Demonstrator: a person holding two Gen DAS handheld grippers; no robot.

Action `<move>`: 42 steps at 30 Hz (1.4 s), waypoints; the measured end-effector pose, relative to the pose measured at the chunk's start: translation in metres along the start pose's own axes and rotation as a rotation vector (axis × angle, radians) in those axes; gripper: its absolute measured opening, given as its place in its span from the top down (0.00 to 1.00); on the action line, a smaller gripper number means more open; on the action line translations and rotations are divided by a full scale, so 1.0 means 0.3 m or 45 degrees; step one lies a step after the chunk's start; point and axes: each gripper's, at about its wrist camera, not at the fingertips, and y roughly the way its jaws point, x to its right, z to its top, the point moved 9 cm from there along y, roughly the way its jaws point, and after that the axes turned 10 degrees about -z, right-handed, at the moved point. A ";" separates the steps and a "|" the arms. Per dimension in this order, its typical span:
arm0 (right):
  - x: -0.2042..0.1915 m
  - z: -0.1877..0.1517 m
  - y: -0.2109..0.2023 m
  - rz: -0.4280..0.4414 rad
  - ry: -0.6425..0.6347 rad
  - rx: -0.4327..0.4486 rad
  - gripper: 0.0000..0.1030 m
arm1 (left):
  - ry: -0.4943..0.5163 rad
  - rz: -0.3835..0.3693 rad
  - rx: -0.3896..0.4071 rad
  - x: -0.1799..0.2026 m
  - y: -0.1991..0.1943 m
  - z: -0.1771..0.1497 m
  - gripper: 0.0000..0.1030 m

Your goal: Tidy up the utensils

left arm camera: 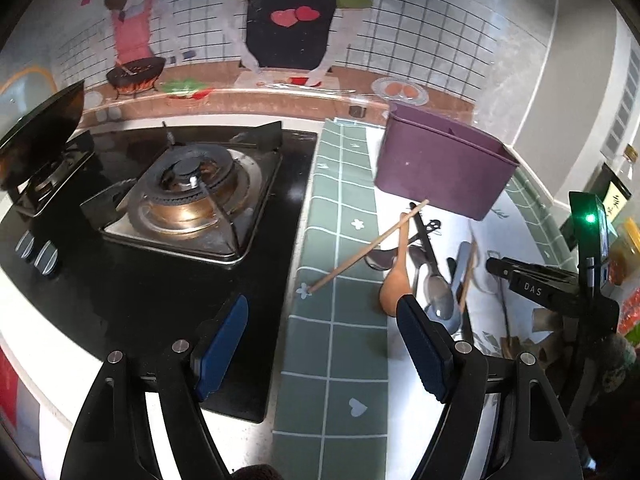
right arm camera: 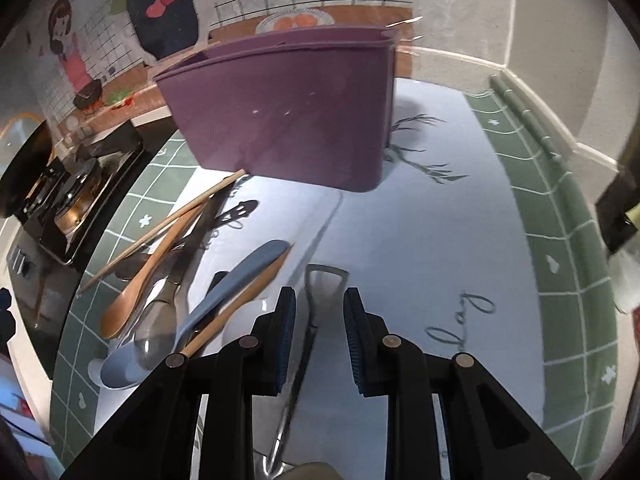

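Note:
A purple utensil holder (left arm camera: 440, 168) (right arm camera: 288, 112) stands upright at the back of the patterned mat (left arm camera: 340, 208) (right arm camera: 420, 220). In front of it lies a loose pile: a wooden spoon (left arm camera: 394, 280) (right arm camera: 136, 292), a chopstick (left arm camera: 360, 252) (right arm camera: 160, 228), a metal spoon (left arm camera: 438, 292) (right arm camera: 156, 336) and a blue spoon (right arm camera: 224, 300). A slim metal utensil with a loop head (right arm camera: 307, 344) lies on the mat between the fingers of my right gripper (right arm camera: 319, 294) (left arm camera: 490, 264). A gap shows on both sides of it, so the pads are not pressing on it. My left gripper (left arm camera: 322, 308) hangs wide open over the mat's left edge, holding nothing.
A black gas hob (left arm camera: 192, 192) with a burner lies left of the mat, a dark pan (left arm camera: 40, 136) at its far left. Bottles and packets (left arm camera: 616, 200) crowd the right edge. The illustrated wall runs close behind the holder.

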 end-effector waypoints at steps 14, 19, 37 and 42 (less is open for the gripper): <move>-0.016 0.033 -0.001 -0.076 -0.119 0.052 0.79 | -0.035 0.023 0.000 -0.010 -0.001 -0.056 0.25; 0.023 0.054 -0.159 -0.051 -0.088 0.174 0.79 | 0.140 0.008 -0.040 0.072 0.031 -0.077 0.25; 0.084 0.040 -0.429 -0.073 -0.001 0.318 0.79 | 0.256 -0.119 -0.136 0.176 0.150 -0.108 0.46; 0.095 0.027 -0.445 -0.087 0.013 0.315 0.79 | 0.255 -0.154 -0.162 0.195 0.176 -0.120 0.47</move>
